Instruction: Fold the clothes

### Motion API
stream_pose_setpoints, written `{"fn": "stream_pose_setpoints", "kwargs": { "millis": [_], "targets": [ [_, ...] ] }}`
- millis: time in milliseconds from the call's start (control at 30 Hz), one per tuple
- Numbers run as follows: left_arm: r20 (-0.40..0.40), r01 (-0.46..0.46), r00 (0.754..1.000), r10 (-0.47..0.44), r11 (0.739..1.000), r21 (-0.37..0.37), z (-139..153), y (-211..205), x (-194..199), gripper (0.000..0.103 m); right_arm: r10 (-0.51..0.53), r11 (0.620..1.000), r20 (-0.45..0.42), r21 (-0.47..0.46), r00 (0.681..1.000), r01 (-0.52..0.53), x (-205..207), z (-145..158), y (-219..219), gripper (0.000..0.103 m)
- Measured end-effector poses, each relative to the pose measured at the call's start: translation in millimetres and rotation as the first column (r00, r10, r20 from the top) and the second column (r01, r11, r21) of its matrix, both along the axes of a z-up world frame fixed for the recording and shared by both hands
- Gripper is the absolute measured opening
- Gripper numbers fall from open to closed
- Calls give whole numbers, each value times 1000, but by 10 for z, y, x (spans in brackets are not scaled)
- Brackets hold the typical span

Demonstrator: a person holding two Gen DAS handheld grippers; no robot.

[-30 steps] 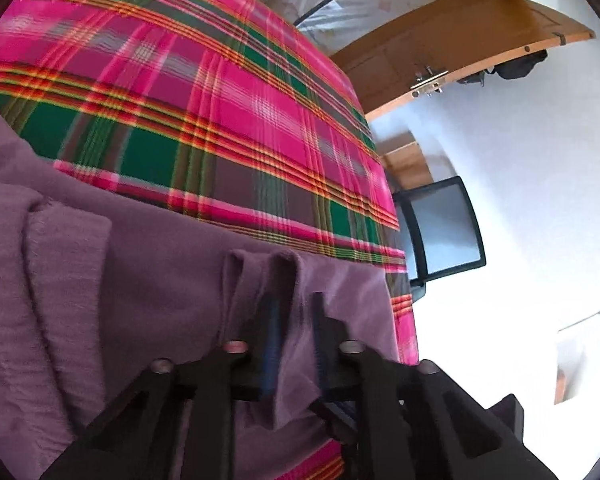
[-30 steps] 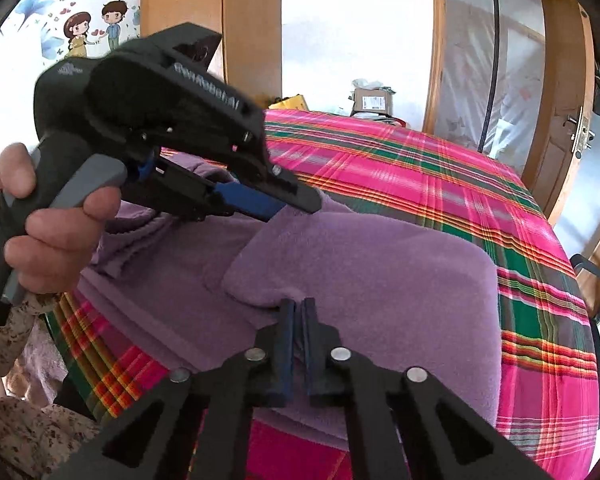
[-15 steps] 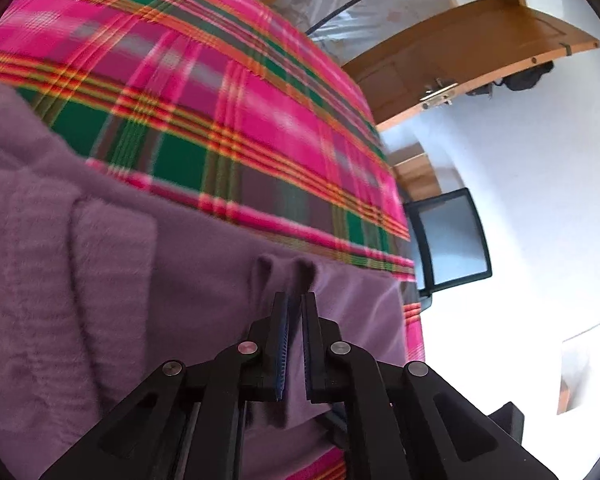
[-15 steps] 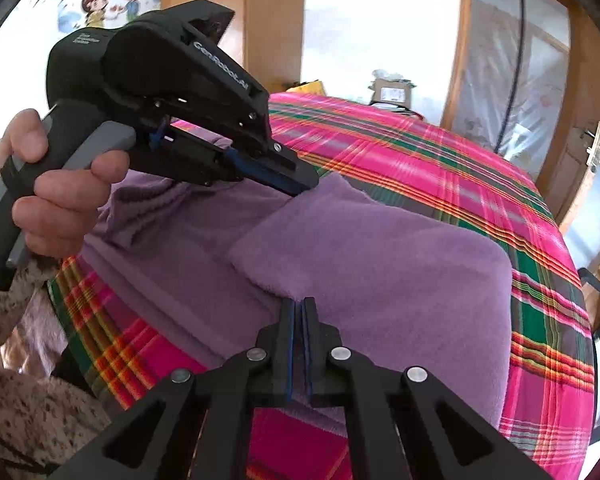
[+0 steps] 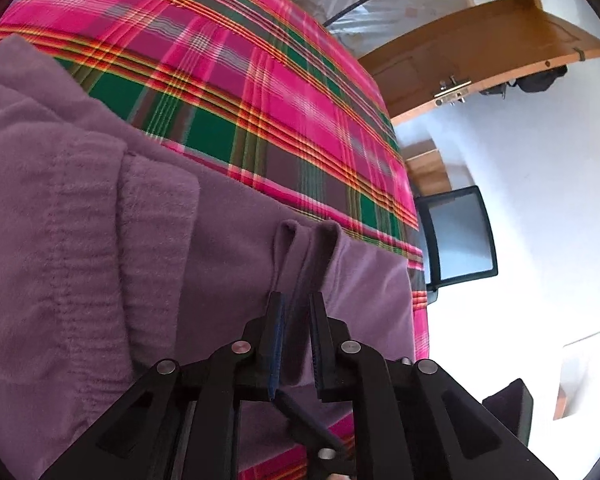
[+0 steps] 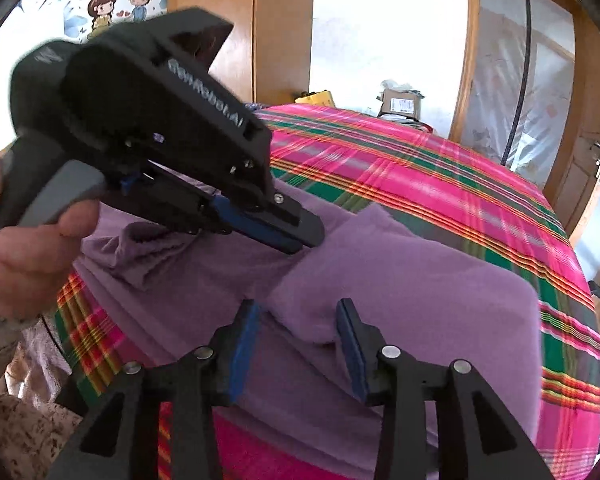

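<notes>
A purple fleece garment [image 5: 100, 240] [image 6: 420, 300] lies partly folded on a pink and green plaid bed cover [image 5: 260, 80] [image 6: 420, 176]. In the left wrist view my left gripper [image 5: 296, 300] pinches an upright fold of the garment, its fingers a narrow gap apart with the cloth filling it. The right wrist view shows that same left gripper [image 6: 306, 242] from the side, tip on the cloth and held by a hand [image 6: 20, 256]. My right gripper [image 6: 298, 312] is open, and the rounded folded edge of the garment lies loose between its fingers.
The bed cover stretches far beyond the garment. A black office chair [image 5: 456, 236] stands off the bed's far side, near a wooden door [image 5: 460, 60] [image 6: 592, 120]. Boxes [image 6: 400, 100] sit at the head of the bed. A patterned sleeve [image 6: 16, 420] is at the lower left.
My right gripper has opened and let go of the garment's folded edge. The left gripper stays on its fold, with its fingers slightly wider apart than half a second ago.
</notes>
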State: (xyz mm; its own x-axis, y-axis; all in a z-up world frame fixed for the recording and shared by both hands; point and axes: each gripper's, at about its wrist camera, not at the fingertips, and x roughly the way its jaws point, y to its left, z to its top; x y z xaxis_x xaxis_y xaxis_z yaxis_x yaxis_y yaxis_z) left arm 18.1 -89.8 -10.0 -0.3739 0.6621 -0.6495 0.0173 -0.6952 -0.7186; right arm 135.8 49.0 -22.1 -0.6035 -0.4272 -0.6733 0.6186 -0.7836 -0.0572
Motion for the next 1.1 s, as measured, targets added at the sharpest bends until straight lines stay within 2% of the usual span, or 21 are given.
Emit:
{"fn": "stream_pose_setpoints", "kwargs": {
  "millis": [233, 367, 433, 467, 533, 567, 700, 933, 1100],
  "targets": [
    [0, -13, 1000, 13, 1000, 15, 27, -38, 35, 13, -8, 999, -1, 39, 1000, 8, -18, -48, -142, 48],
    [3, -14, 1000, 14, 1000, 18, 28, -49, 51, 13, -50, 999, 18, 3, 999, 50, -56, -32, -120, 47],
    [4, -19, 1000, 19, 1000, 23, 32, -67, 60, 13, -76, 997, 23, -8, 997, 76, -70, -23, -89, 34],
    [5, -21, 1000, 21, 999, 27, 34, -77, 65, 13, -83, 996, 24, -12, 996, 83, -70, -17, -73, 31],
    [5, -26, 1000, 26, 999, 34, 39, -103, 80, 17, -87, 996, 20, -24, 996, 87, -49, 8, -47, 12],
    [5, -28, 1000, 28, 999, 38, 42, -115, 88, 19, -88, 996, 8, -22, 996, 88, -18, 29, -37, 11],
    [-12, -35, 999, 36, 998, 44, 102, -146, 124, 19, -64, 998, -33, -9, 997, 64, 208, 165, -13, 9],
    [-24, -39, 999, 40, 998, 45, 149, -156, 162, 19, 3, 1000, -48, 13, 999, -2, 295, 358, 115, 9],
    [-28, -41, 999, 42, 999, 33, 155, -150, 184, 19, -2, 999, 5, 44, 1000, 2, 203, 118, 17, 9]
  ]
}}
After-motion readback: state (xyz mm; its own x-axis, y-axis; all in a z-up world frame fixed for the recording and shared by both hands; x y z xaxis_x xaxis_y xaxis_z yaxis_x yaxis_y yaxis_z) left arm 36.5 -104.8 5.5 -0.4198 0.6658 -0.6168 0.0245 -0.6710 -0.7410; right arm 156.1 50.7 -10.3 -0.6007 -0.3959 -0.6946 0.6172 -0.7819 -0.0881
